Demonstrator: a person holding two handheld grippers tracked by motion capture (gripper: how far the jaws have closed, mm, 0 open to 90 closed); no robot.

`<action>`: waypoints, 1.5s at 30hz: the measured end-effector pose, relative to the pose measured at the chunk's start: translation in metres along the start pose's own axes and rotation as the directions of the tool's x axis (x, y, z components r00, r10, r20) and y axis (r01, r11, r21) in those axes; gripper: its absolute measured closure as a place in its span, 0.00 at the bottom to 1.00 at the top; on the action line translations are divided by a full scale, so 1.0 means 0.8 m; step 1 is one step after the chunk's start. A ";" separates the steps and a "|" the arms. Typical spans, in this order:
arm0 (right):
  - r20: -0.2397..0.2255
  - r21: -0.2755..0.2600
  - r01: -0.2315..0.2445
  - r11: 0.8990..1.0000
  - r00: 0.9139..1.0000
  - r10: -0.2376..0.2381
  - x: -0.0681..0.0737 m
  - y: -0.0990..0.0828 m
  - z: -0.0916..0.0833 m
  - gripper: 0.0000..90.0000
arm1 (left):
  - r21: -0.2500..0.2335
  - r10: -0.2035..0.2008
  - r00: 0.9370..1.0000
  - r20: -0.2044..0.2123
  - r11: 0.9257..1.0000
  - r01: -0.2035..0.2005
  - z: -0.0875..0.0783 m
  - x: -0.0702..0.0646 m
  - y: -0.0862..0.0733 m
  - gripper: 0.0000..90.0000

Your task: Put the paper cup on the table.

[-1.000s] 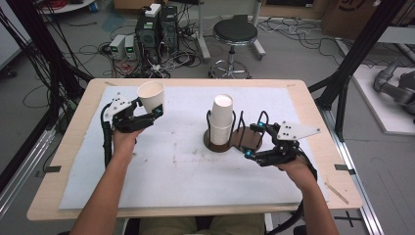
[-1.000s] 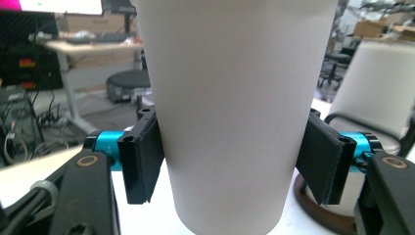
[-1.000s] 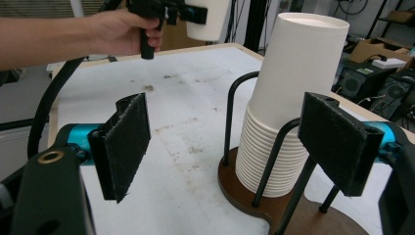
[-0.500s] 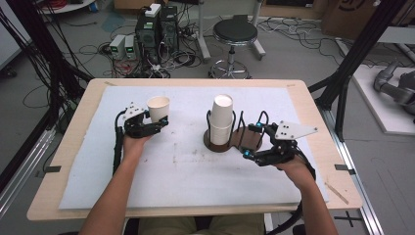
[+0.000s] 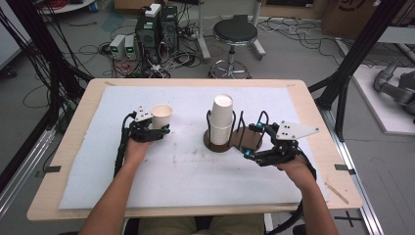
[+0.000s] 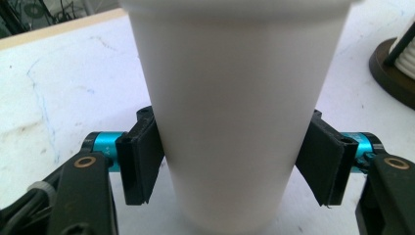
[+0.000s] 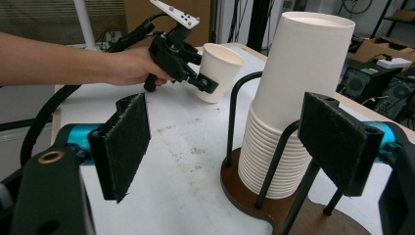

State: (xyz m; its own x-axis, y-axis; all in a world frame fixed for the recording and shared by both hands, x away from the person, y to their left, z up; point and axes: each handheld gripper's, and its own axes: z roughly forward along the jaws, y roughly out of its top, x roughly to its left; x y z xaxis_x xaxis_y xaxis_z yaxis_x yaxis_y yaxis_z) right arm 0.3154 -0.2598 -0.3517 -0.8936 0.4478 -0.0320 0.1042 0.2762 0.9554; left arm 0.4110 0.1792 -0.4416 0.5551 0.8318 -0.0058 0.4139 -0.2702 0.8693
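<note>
Now that the left gripper has brought the single paper cup down from its raised position of a second ago, the cup stands upright on the white mat, at about nine o'clock from the cup holder. In the left gripper view the jaws have just been opening: a sliver of daylight shows on the right side, and the left pad barely meets the cup wall. I judge the cup released, or very nearly, so placement looks complete and the hand is free to withdraw. The right gripper rests at four o'clock of the holder, jaws spread and empty, unmoved. Beyond it, the cup stack sits nested inside the wire uprights.
</note>
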 end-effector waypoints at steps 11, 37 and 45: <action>-0.005 0.005 0.008 1.000 1.000 -0.008 0.000 0.000 0.002 0.22 | 0.075 -0.015 1.000 -0.009 0.997 0.015 -0.011 -0.002 -0.012 0.32; 0.067 0.052 -0.007 0.999 0.998 0.003 -0.003 -0.010 -0.006 0.22 | -0.302 -0.060 0.993 0.103 0.949 0.089 -0.145 -0.006 -0.007 0.23; 0.173 0.031 -0.038 0.999 0.984 0.032 -0.009 -0.013 -0.037 0.22 | -0.381 -0.019 0.983 0.182 0.920 0.088 -0.155 -0.011 0.007 0.23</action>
State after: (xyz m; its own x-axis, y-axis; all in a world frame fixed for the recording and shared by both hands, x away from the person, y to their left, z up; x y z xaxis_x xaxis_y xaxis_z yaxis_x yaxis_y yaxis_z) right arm 0.3077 -0.2913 -0.3524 -0.8005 0.5971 -0.0515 0.1515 0.2847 0.9466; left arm 0.3188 0.2308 -0.3754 0.6690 0.7348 -0.1117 0.1550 0.0091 0.9879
